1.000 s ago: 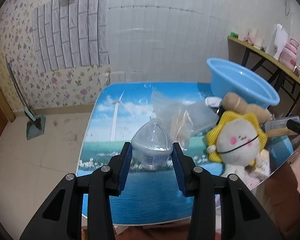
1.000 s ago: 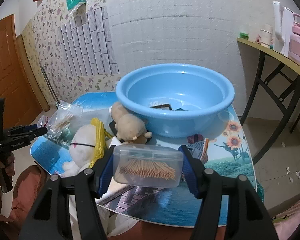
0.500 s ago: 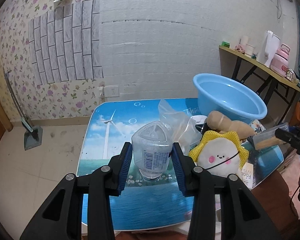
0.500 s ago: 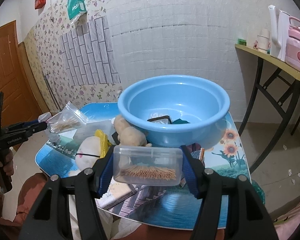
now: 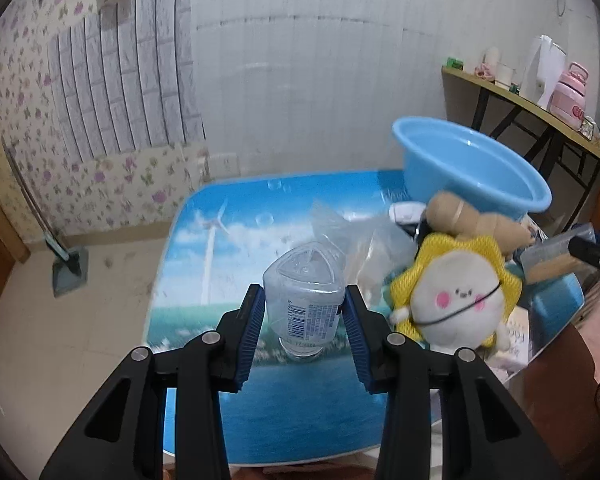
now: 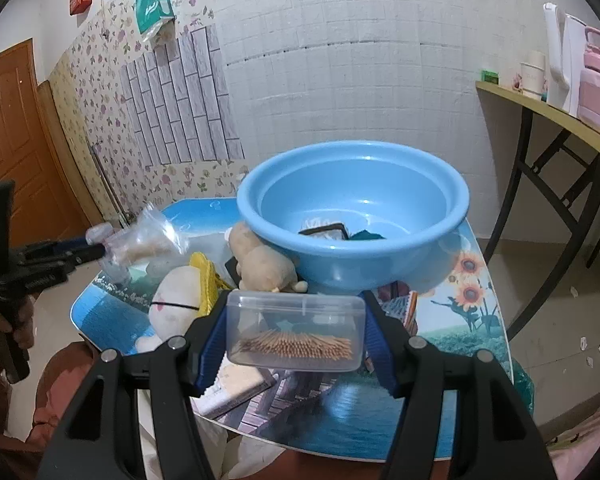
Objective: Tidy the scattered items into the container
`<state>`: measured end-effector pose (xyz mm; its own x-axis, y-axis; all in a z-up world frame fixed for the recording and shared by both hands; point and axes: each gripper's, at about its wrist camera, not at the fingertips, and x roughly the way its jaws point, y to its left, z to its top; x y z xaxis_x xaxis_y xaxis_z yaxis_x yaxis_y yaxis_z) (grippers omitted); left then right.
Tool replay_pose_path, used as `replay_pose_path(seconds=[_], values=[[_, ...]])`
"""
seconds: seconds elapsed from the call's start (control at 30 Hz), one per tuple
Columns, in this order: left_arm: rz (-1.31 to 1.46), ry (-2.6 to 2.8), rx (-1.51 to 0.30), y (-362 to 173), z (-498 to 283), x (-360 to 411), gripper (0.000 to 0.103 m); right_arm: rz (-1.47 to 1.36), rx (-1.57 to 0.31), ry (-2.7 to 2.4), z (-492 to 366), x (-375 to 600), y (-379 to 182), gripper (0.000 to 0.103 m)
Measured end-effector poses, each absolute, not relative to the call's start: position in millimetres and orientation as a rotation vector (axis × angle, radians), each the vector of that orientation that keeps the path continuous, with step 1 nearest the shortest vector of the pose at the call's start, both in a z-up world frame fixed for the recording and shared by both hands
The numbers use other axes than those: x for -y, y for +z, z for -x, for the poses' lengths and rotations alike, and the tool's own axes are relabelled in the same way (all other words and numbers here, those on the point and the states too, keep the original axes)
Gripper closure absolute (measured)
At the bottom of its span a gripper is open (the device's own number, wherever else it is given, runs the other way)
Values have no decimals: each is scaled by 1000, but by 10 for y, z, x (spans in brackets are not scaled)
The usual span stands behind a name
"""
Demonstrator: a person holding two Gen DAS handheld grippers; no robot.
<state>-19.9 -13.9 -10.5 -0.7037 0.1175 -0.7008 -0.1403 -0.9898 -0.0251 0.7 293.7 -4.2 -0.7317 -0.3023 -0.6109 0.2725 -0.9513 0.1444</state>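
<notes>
My left gripper [image 5: 304,316] is shut on a small clear plastic bottle [image 5: 304,296] with a barcode label, held bottom-up above the table's near side. My right gripper [image 6: 296,328] is shut on a clear toothpick box [image 6: 294,330], lifted in front of the blue basin [image 6: 380,264]. The blue basin [image 5: 468,172] stands at the table's far right and holds a few small items [image 6: 328,230]. Beside it lie a yellow-hooded white plush [image 5: 456,296], a tan plush [image 5: 476,220] and a clear bag [image 5: 340,232]. In the right wrist view the left gripper [image 6: 96,242] shows at the left.
The picture-printed table [image 5: 204,240] ends near me, with a booklet [image 6: 236,388] at its edge. A side table [image 6: 540,112] with a pink jug and cups stands to the right. A dustpan [image 5: 68,272] leans on the flowered wall. A person's hand [image 6: 8,320] grips the left handle.
The left gripper lifted the bottle off the table and carried it a little sideways. The right gripper rose slightly with the toothpick box and now holds still.
</notes>
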Motion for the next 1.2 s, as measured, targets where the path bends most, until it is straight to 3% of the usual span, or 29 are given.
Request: replay_pose_path(seconds=[0.3, 0.57, 0.8, 0.97, 1.0, 1.07, 1.2], values=[[1140, 2761, -125, -266, 225, 116, 64, -969, 69, -2662, 10, -2946, -75, 43], [1118, 2745, -92, -278, 192, 141, 63, -979, 66, -2659, 7, -2927, -92, 43], [1171, 2693, -81, -449, 270, 125, 49, -986, 58, -2656, 8, -2910, -97, 43], [1222, 2671, -73, -575, 358, 128, 49, -991, 56, -2657, 3, -2898, -91, 43], [1225, 2667, -74, -585, 361, 129, 50, -992, 54, -2656, 0, -2893, -90, 43], [1217, 2657, -90, -588, 345, 112, 63, -992, 49, -2654, -5, -2883, -89, 43], [1196, 2670, -101, -556, 294, 121, 68, -990, 47, -2656, -14, -2874, -88, 43]])
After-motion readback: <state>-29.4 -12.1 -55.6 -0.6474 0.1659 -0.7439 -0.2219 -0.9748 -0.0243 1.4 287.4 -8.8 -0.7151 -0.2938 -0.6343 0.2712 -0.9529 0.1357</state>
